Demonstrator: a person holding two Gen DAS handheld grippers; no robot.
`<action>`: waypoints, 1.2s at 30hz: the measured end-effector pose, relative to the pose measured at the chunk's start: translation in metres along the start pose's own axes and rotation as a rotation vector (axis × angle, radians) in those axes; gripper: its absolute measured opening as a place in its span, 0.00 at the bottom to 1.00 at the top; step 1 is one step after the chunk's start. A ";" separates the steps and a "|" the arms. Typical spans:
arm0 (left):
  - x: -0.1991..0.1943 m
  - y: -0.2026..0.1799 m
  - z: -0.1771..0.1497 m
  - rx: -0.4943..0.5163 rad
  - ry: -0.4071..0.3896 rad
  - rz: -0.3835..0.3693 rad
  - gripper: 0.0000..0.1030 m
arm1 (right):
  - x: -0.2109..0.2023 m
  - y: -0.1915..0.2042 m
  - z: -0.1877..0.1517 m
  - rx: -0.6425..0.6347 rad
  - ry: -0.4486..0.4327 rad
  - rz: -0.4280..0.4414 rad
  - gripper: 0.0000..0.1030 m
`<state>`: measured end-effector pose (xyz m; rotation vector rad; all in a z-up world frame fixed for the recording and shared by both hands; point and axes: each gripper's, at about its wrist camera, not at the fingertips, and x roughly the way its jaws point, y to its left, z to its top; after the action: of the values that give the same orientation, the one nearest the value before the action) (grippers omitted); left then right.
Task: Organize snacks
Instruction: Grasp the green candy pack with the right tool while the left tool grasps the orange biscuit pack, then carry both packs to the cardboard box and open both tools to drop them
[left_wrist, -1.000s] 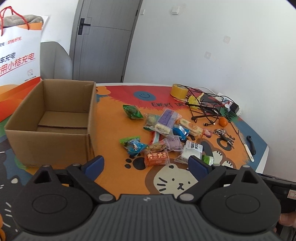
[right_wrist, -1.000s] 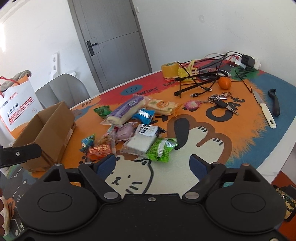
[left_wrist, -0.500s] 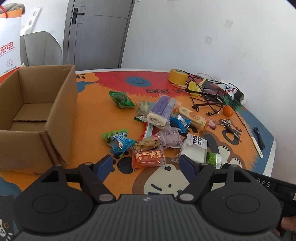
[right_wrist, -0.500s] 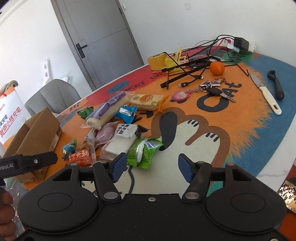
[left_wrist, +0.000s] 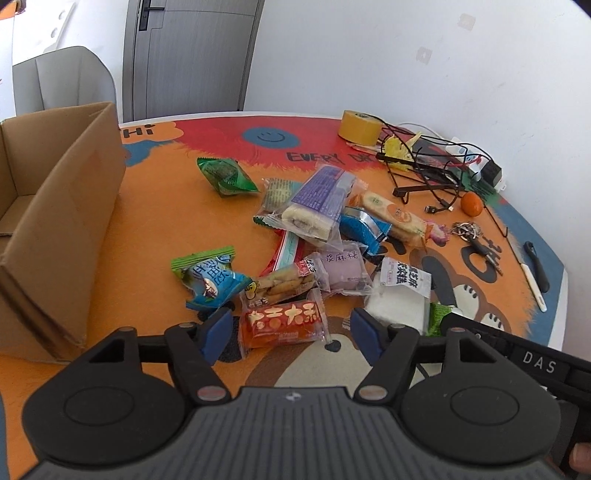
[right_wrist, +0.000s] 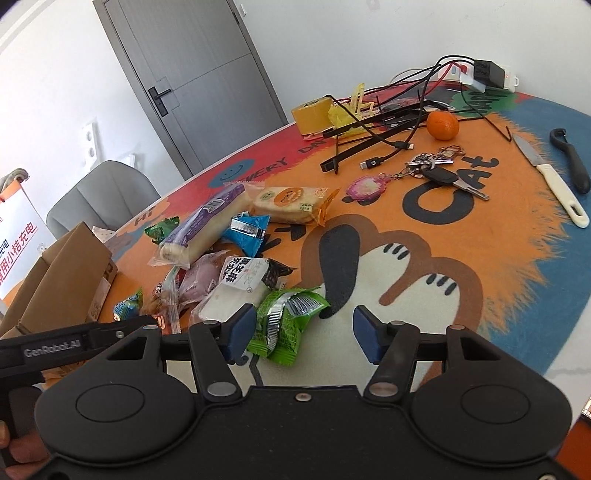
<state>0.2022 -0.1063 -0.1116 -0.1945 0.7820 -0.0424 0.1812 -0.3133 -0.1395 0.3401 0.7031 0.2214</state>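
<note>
Several wrapped snacks lie in a loose pile on the cat-print mat (left_wrist: 155, 206). My left gripper (left_wrist: 290, 328) hangs low over the near edge of the pile. Its jaws are closing with an orange packet (left_wrist: 282, 321) between them, and neither pad presses on it. My right gripper (right_wrist: 303, 332) is also closing, with a crumpled green packet (right_wrist: 288, 325) between its fingers. That packet sits close to the left pad and well clear of the right one. An open cardboard box (left_wrist: 70, 221) stands left of the pile and is seen as box (right_wrist: 62, 273) in the right wrist view.
Behind the pile lie a tape roll (left_wrist: 360, 127), tangled black cables (right_wrist: 384, 122), an orange fruit (right_wrist: 442, 124), keys (right_wrist: 439, 171), a knife (right_wrist: 550, 181) and a black peeler (right_wrist: 570, 158). A grey chair (left_wrist: 62, 81) and a door stand beyond the table.
Both grippers have come forward and down toward the snack pile, and their jaws have narrowed. The left view has swung right, away from the box.
</note>
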 end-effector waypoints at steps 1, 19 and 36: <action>0.003 0.000 0.000 0.001 0.002 0.004 0.68 | 0.002 0.001 0.000 -0.001 0.001 0.001 0.57; -0.001 0.000 -0.006 -0.029 -0.009 0.036 0.42 | 0.006 0.019 -0.003 -0.016 -0.020 0.007 0.28; -0.057 0.012 -0.001 -0.053 -0.119 0.034 0.41 | -0.026 0.047 0.003 -0.044 -0.104 0.059 0.28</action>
<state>0.1604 -0.0885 -0.0753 -0.2323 0.6681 0.0221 0.1601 -0.2787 -0.1045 0.3282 0.5853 0.2729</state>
